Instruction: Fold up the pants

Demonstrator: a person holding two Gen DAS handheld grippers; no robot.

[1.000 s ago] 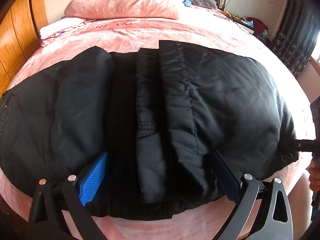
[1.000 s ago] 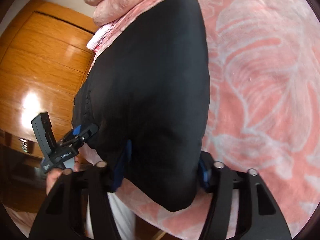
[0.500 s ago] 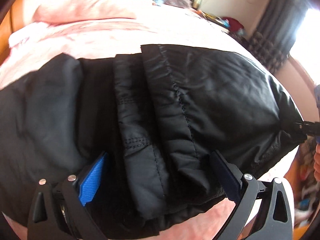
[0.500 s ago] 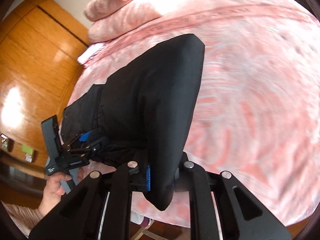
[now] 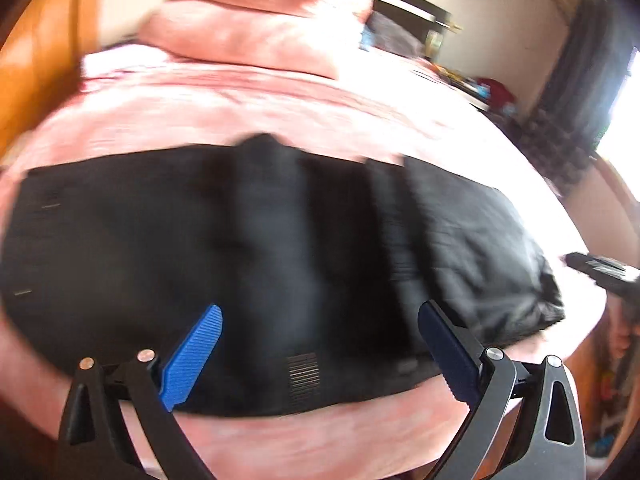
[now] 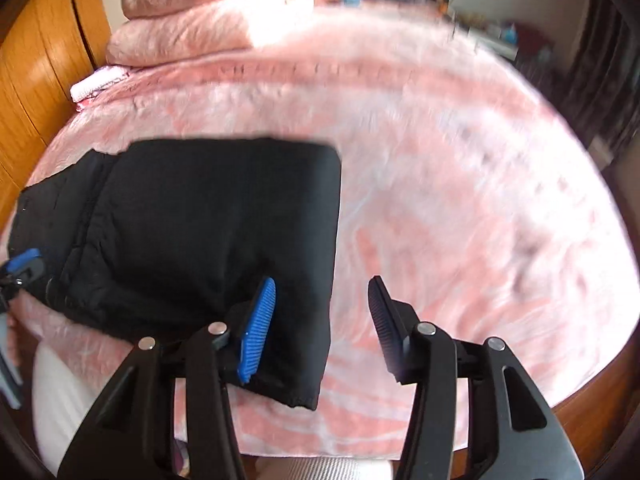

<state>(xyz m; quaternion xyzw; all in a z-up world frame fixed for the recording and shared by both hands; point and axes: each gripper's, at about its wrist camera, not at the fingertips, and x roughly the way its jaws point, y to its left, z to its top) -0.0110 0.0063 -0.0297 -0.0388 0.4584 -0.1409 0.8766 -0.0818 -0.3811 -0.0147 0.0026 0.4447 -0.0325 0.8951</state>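
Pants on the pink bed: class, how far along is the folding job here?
Done: the black pants lie doubled into a compact block on the pink bedspread. In hand: nothing; the right tool is opening with no cloth between its pads, and the left tool stands open above the fabric. Left: perhaps one more fold or smoothing.

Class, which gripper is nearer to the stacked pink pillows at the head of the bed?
Hard to call. Both the left gripper and the right gripper hang over the black pants, far from the pillows.

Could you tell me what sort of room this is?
Most likely a bedroom: the black pants lie on a bed with a pink blanket, stacked pink pillows at its head, and a wooden headboard behind.
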